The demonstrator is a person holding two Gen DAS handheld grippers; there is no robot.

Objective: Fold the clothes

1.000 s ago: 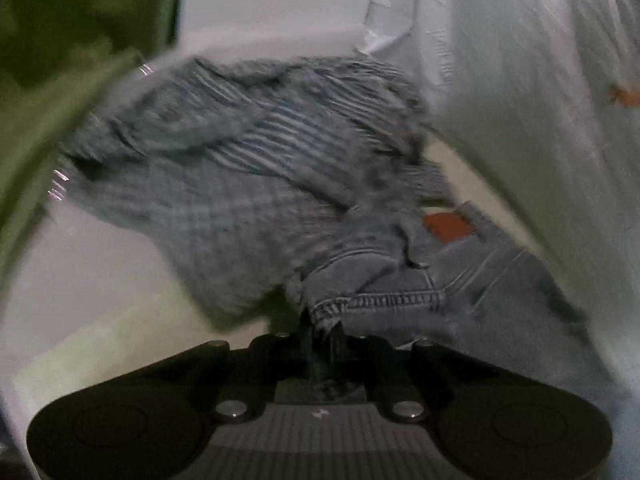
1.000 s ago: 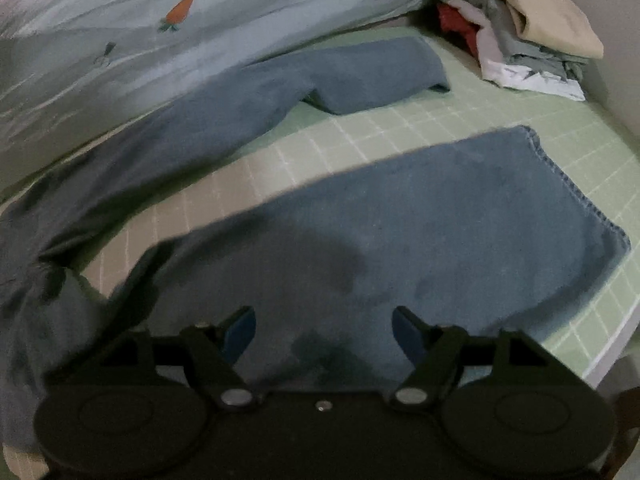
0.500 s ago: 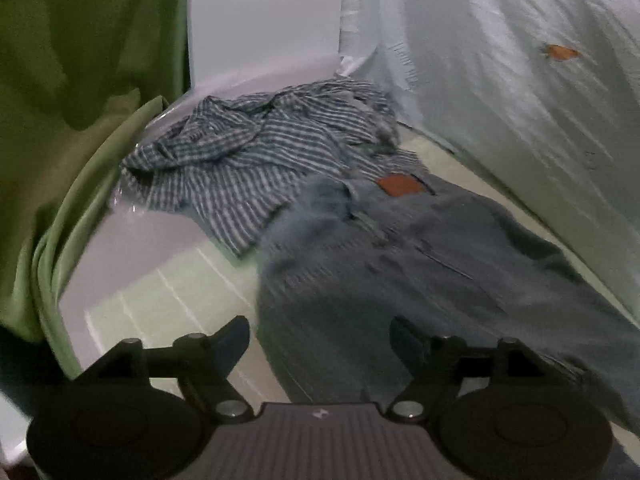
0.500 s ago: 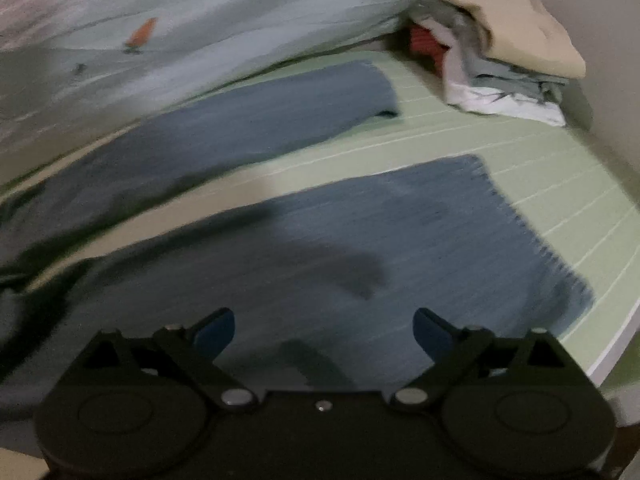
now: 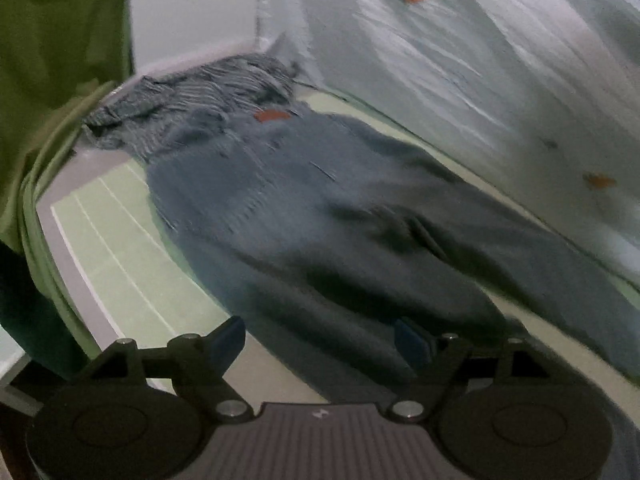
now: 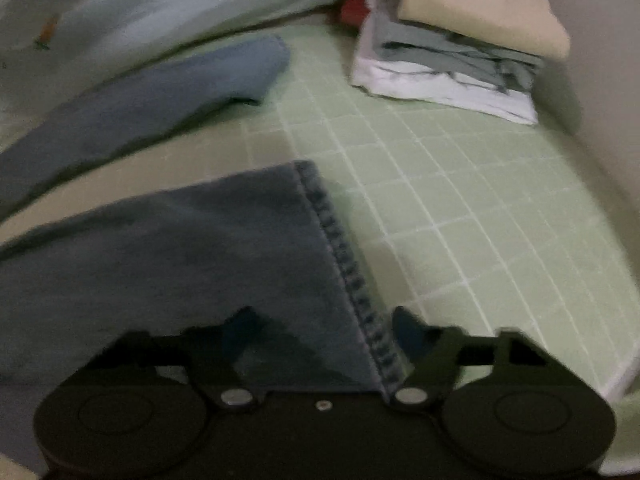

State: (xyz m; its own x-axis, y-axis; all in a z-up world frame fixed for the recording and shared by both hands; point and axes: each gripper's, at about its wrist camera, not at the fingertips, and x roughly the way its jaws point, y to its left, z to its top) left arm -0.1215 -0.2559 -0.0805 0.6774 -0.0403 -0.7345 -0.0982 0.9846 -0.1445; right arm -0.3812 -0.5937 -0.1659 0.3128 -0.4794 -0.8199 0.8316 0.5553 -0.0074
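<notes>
Left wrist: the left tongs [image 5: 320, 338], a second ago pinching the waistband, are now hanging spread wide and empty over the jeans [image 5: 320, 216], which are lying flat on the green mat [image 5: 120, 256] beside the checked shirt [image 5: 192, 100].

Right wrist: the right tongs [image 6: 322, 330], spread, are now straddling the near leg hem [image 6: 340, 256] (likely the next grasp); the folded pile [image 6: 452, 56] is sitting beyond.

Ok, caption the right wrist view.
Open right gripper over the jeans leg hem, folded clothes pile beyond.
</notes>
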